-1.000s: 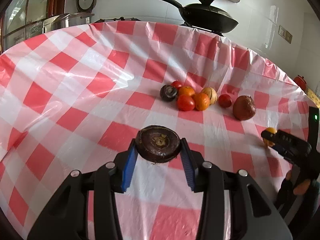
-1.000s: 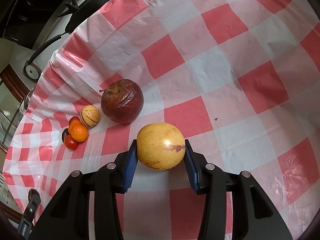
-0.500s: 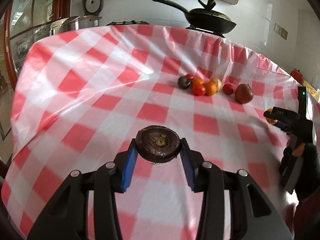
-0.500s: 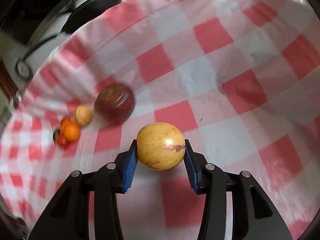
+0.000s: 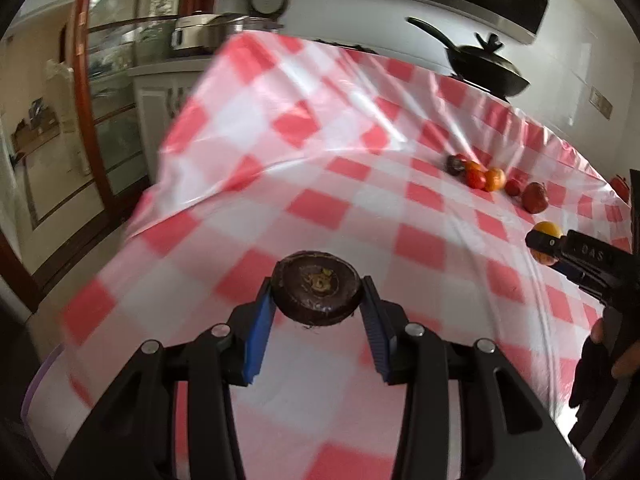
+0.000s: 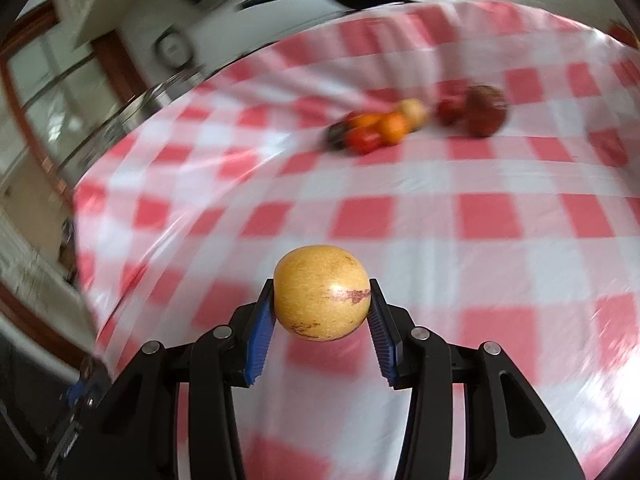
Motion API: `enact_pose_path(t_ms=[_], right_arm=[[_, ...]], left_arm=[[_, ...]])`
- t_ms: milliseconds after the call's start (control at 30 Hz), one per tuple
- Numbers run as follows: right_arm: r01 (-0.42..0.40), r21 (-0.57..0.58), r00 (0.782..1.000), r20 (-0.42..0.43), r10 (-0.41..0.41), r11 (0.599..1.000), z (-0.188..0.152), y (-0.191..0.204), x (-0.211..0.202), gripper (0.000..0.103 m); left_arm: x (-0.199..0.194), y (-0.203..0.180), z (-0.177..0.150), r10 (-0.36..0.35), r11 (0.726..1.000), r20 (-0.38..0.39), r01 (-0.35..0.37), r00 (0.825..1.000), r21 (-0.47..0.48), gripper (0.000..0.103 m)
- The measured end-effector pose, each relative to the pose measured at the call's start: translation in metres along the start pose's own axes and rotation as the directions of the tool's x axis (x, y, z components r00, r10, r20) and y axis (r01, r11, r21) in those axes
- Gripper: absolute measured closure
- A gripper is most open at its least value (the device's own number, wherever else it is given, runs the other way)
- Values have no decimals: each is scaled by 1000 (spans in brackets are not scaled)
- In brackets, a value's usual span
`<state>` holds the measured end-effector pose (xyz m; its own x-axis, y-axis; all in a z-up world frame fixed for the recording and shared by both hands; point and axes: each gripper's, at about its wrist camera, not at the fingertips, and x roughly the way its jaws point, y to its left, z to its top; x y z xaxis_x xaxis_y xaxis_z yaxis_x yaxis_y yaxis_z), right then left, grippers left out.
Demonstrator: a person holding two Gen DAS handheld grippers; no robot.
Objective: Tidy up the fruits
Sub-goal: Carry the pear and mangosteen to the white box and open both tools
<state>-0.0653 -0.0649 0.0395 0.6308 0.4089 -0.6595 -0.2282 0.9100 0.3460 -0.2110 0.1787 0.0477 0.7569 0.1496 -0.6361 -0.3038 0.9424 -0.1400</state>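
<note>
My left gripper (image 5: 318, 308) is shut on a dark brown round fruit (image 5: 318, 294) and holds it above the red-and-white checked tablecloth (image 5: 280, 152). My right gripper (image 6: 321, 312) is shut on a yellow fruit with purple streaks (image 6: 321, 291), also lifted above the cloth. The right gripper shows in the left wrist view (image 5: 560, 248) at the right edge, with the yellow fruit (image 5: 546, 229) in it. A cluster of fruits (image 5: 484, 176) lies far back on the table with a dark red apple (image 5: 535, 197) beside it; the cluster (image 6: 380, 130) and the apple (image 6: 486, 110) look blurred in the right wrist view.
A black lidded pan (image 5: 486, 70) stands behind the table's far edge. A glass-door cabinet (image 5: 112, 92) and a steel cooker (image 5: 208, 34) stand at the left. The table's left edge (image 5: 160, 184) drops to the floor.
Both grippers have pulled back and up from the fruit cluster, each still holding its fruit. The right view has swung so the cluster now lies far ahead. The views are motion-blurred.
</note>
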Motion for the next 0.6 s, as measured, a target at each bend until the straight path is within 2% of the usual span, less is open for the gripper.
enact_pose_path(t_ms=[100, 300, 467, 600], right_arm=[[-24, -99, 1000, -18, 22, 995, -21, 41, -7, 59], [-54, -275, 998, -35, 46, 960, -59, 112, -23, 59], [-107, -396, 994, -68, 87, 912, -92, 164, -32, 59], [-164, -488, 986, -111, 125, 857, -125, 203, -35, 59]], left_arm=[[-15, 27, -10, 20, 999, 13, -19, 1000, -34, 60], [-52, 92, -32, 85, 991, 50, -79, 995, -109, 60], [-83, 146, -56, 164, 975, 65, -152, 984, -160, 60], [-95, 182, -78, 212, 958, 45, -199, 976, -209, 60]])
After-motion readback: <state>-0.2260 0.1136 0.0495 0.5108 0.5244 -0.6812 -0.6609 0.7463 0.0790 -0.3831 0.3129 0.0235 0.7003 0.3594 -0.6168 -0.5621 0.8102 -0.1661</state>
